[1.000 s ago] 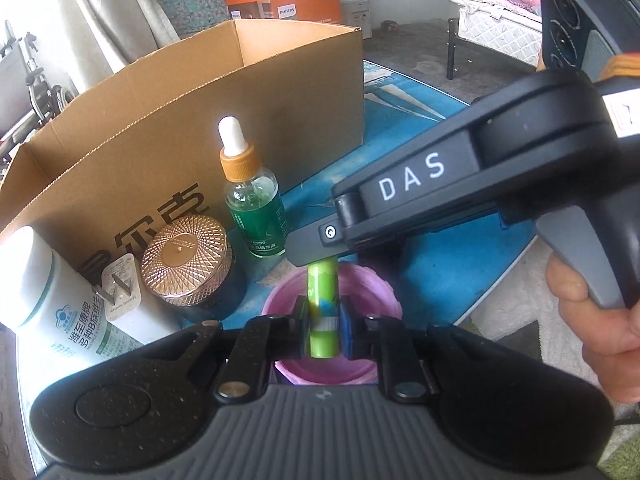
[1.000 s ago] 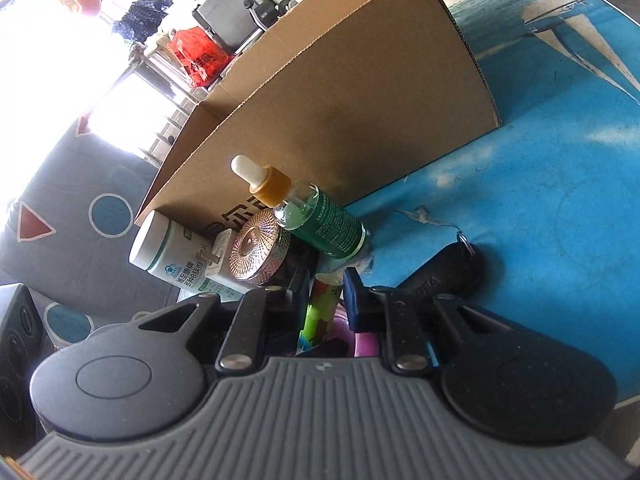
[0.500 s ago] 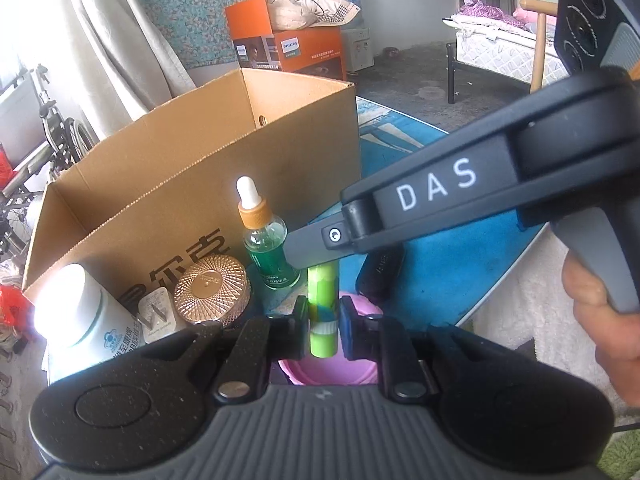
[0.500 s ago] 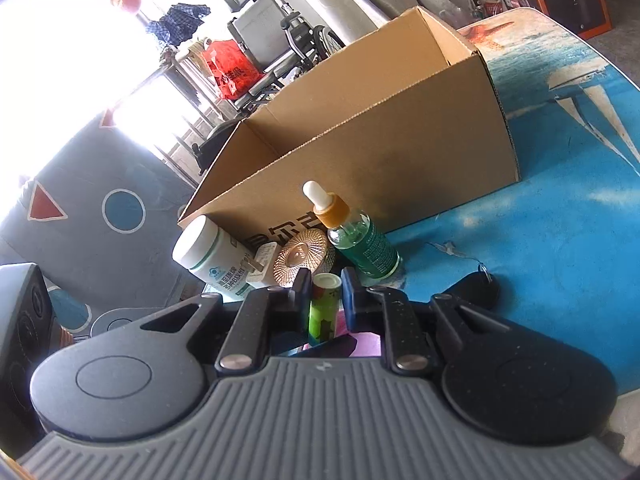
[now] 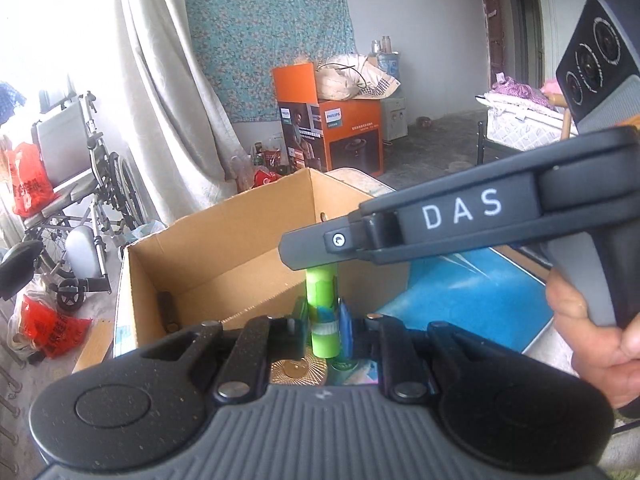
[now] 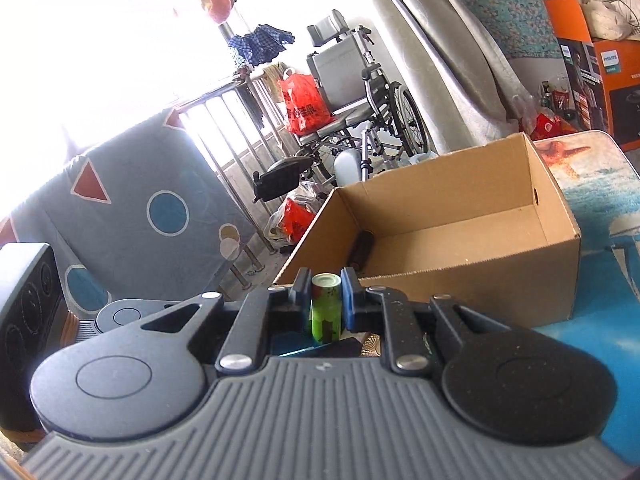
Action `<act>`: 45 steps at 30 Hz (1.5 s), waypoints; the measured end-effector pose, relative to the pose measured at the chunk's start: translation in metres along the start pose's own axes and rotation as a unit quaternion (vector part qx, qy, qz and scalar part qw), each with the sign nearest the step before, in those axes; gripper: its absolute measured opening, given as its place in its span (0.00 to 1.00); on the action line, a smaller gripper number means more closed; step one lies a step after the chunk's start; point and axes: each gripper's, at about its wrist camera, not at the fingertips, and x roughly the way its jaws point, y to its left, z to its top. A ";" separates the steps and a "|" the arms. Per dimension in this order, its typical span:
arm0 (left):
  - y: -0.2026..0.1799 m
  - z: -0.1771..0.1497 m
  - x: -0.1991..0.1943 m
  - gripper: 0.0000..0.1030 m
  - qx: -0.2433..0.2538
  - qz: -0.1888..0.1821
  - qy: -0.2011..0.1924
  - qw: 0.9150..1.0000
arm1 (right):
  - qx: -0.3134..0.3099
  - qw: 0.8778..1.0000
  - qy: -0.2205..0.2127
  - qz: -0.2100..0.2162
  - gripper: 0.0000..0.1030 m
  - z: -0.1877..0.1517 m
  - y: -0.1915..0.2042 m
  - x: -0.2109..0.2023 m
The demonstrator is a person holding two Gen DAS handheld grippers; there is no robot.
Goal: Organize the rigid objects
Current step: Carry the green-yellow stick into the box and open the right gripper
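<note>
Currently both grippers clamp one green tube (image 5: 322, 312): the left gripper (image 5: 320, 322) holds its lower part, the right gripper (image 6: 326, 302) its upper end, in the air just before the near wall of the cardboard box (image 6: 472, 292) on the blue table (image 6: 600, 332). Free one pair of jaws first (a shared grip twists the tube), then carry it over the near wall and lower it inside, clear of the dark object (image 6: 360, 250) in the box's left corner.

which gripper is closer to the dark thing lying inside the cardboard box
Hard to call: both grippers are shut on the same green tube, short of the cardboard box's near wall. The dark object lies in the box's left corner, beyond both, slightly to the left.
</note>
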 end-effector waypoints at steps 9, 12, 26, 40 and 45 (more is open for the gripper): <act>0.089 0.045 0.037 0.17 -0.093 -0.006 0.054 0.994 | -0.001 0.995 0.092 0.032 0.14 0.092 0.002 0.089; 0.112 0.048 0.064 0.17 -0.107 -0.006 0.087 0.990 | 0.020 0.989 0.141 0.030 0.14 0.109 -0.008 0.129; 0.157 0.014 0.138 0.30 -0.142 -0.036 0.198 0.969 | 0.074 0.926 0.370 0.006 0.16 0.067 -0.060 0.291; 0.164 0.025 0.131 0.33 -0.152 -0.034 0.178 0.972 | 0.067 0.904 0.422 -0.018 0.15 0.042 -0.064 0.357; 0.164 0.029 0.116 0.41 -0.155 -0.025 0.151 0.976 | 0.082 0.912 0.402 -0.020 0.21 0.048 -0.060 0.352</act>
